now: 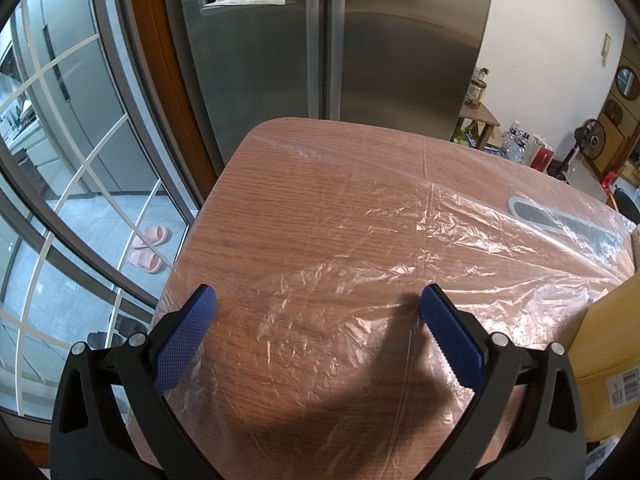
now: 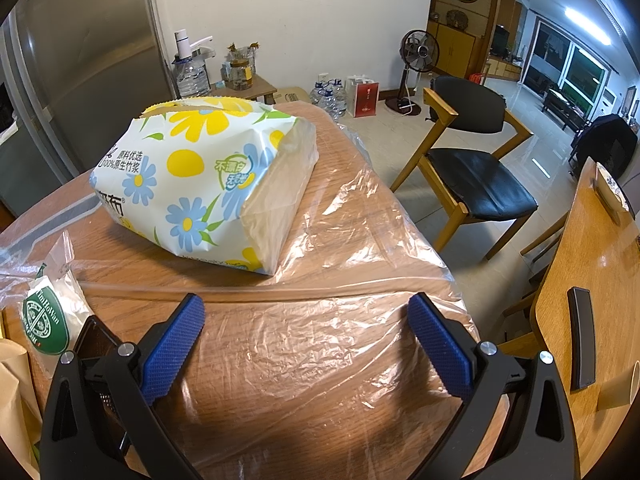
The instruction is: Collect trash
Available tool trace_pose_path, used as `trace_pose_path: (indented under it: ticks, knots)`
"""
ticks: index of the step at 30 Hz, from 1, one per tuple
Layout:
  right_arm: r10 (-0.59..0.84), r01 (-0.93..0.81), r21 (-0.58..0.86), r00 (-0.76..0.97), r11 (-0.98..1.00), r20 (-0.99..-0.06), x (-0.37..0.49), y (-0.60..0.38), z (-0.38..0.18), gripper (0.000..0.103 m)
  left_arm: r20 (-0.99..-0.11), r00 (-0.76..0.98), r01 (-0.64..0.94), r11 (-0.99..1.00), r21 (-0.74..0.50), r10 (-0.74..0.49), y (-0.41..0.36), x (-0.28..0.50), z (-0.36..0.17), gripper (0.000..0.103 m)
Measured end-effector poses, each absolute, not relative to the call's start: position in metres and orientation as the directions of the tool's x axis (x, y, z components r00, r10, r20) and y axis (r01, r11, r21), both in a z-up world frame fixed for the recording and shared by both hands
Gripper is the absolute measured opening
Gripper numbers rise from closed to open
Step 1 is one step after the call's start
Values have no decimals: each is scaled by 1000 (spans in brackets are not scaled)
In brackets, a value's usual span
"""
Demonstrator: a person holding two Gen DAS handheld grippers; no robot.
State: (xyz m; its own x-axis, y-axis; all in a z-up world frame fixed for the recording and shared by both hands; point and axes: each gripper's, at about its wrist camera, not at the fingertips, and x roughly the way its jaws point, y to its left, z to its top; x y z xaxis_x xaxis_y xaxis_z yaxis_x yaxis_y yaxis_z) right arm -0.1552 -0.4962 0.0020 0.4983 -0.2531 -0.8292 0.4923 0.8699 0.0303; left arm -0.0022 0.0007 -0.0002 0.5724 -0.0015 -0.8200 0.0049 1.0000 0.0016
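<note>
My left gripper point(image 1: 318, 300) is open and empty above a wooden table point(image 1: 304, 184) covered by a clear plastic sheet point(image 1: 460, 232). My right gripper point(image 2: 306, 308) is open and empty over the same sheet point(image 2: 352, 240). Ahead of it lies a flowered tissue pack point(image 2: 188, 176), open at its near end. At the left edge is a small clear bag with a green round logo point(image 2: 44, 320). A yellow envelope point(image 1: 604, 344) lies at the right in the left wrist view.
A steel fridge point(image 1: 320, 52) stands behind the table. A glass door point(image 1: 80, 184) and pink slippers point(image 1: 146, 246) are at the left. A black chair point(image 2: 472, 168), a second wooden table point(image 2: 592, 272) with a black remote point(image 2: 582, 336), and a fan point(image 2: 420, 52) are at the right.
</note>
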Motion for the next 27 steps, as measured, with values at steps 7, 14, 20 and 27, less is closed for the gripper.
trace_pose_path:
  ticks: [7,14,20,27]
  knots:
    - [-242,458,86,609,885,-756,-181,-502,57,99,-727,686,63,998,3,-41,-1,-31,49,101]
    - [-120,246,73,685,967,-719,-190,-452,83,99,-655,709,226,964,-137,-259,-18,-96,99,101]
    - [-57,133,43,663,990,-746,-178,-430,66,99,-637,628,422,883,-206,-448,-50,-165,112,102]
    - [-58,136,39,645,990,-762,-177,-411,52,99,-661,539,488,833,-261,-522,-79,-210,99,101]
